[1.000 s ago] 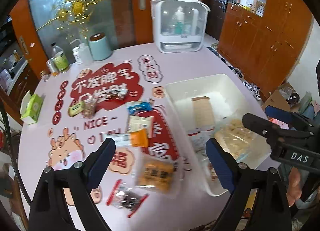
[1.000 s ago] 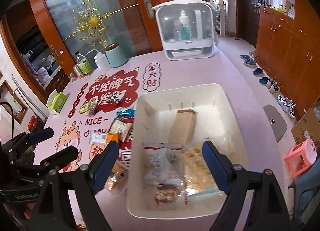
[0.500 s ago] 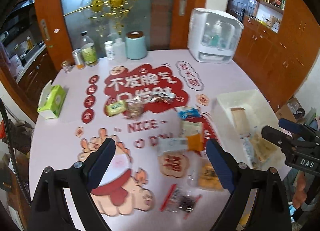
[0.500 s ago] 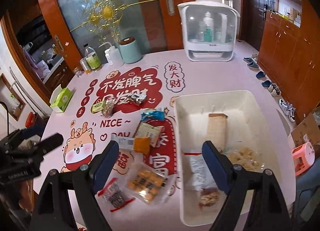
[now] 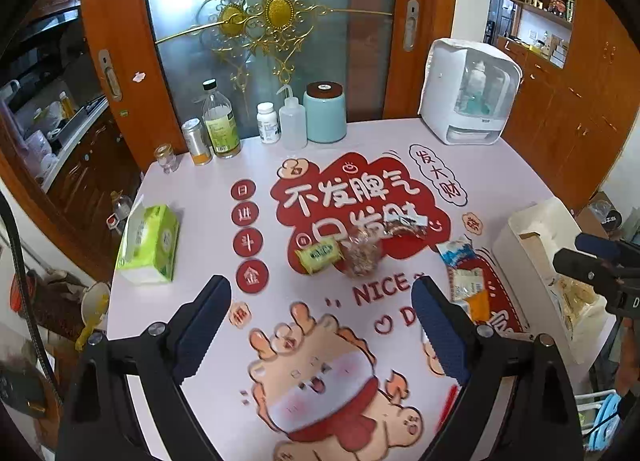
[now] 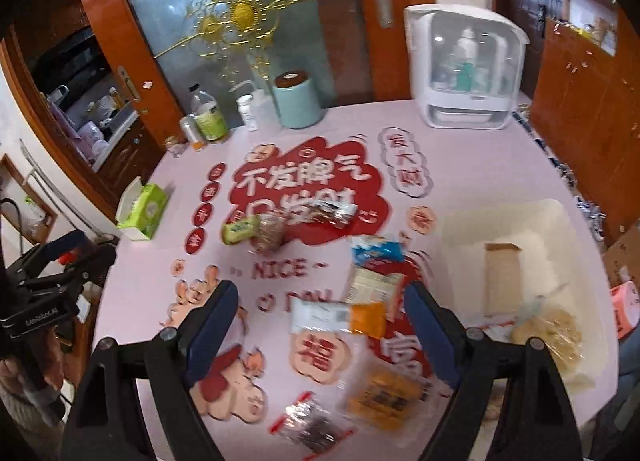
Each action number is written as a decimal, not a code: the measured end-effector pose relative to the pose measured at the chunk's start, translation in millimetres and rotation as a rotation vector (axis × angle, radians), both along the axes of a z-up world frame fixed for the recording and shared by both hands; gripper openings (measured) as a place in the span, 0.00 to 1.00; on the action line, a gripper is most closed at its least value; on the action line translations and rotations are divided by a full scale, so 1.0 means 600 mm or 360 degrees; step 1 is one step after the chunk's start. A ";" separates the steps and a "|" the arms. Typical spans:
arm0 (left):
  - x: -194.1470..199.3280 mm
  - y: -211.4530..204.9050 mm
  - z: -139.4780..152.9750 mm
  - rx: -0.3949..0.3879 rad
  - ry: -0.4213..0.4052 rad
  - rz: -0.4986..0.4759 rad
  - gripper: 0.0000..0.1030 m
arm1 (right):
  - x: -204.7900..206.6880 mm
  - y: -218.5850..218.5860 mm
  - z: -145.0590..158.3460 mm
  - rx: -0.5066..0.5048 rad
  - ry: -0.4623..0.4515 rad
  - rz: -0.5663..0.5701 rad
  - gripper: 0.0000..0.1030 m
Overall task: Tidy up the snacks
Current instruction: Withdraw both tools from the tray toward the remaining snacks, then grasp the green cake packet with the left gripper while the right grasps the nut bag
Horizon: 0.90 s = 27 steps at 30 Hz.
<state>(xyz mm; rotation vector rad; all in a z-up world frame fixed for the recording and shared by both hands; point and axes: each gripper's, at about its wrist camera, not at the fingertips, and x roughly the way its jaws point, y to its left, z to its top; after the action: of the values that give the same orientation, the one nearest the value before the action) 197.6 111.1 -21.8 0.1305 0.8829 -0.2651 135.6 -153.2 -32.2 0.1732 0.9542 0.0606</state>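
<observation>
- The left gripper (image 5: pixel 320 325) is seen with its jaws spread wide and nothing between them, above the cartoon print near the front edge of the table (image 5: pixel 208 189).
- The right gripper (image 6: pixel 318 325) is likewise held with its jaws apart and empty, over the white-and-orange packet (image 6: pixel 340 315).
- The white bin (image 6: pixel 576 245) is placed at the right edge of the table; a brown cardboard piece (image 6: pixel 502 277) and a clear bag of pale snacks (image 6: pixel 548 331) are seen inside it.
- Loose snacks are spread on the table left of the bin: a blue packet (image 6: pixel 378 251), a beige packet (image 6: pixel 374 285) just in front of it, an orange-labelled clear bag (image 6: pixel 386 395) and a red-edged bag with dark contents (image 6: pixel 314 427) towards the front edge.
- Nearer the middle of the table, on the red print, a green packet (image 5: pixel 320 255), a clear bag of brown pieces (image 5: pixel 362 255) touching it, and a silvery wrapper (image 5: pixel 404 227) are found.
- A green tissue box (image 5: pixel 148 243) is set at the left edge.
- Along the back edge a bottle (image 5: pixel 220 121), a can (image 5: pixel 196 141), a small jar (image 5: pixel 166 157), a white pill bottle (image 5: pixel 268 121), a squeeze bottle (image 5: pixel 292 123) and a teal canister (image 5: pixel 324 111) are lined up; a white cabinet-like appliance (image 5: pixel 468 93) is set at the back right corner.
</observation>
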 end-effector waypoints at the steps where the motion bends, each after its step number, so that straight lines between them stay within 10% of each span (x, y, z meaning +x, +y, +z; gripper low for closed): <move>1: 0.012 0.003 -0.001 0.0010 0.0000 -0.0010 0.88 | 0.011 0.007 0.001 0.0000 0.0000 0.0005 0.82; 10: 0.141 -0.011 -0.051 0.0118 0.0014 -0.0276 0.88 | 0.163 0.083 -0.034 -0.0052 0.0114 0.0062 0.80; 27: 0.280 -0.072 -0.322 0.0282 0.0397 -0.0549 0.88 | 0.337 0.127 -0.294 0.0126 0.0604 -0.0018 0.65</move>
<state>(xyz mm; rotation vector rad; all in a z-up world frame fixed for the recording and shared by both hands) 365.6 68.0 -214.9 0.4236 1.1310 -0.5327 338.0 -77.1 -208.9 0.2693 1.3300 0.0558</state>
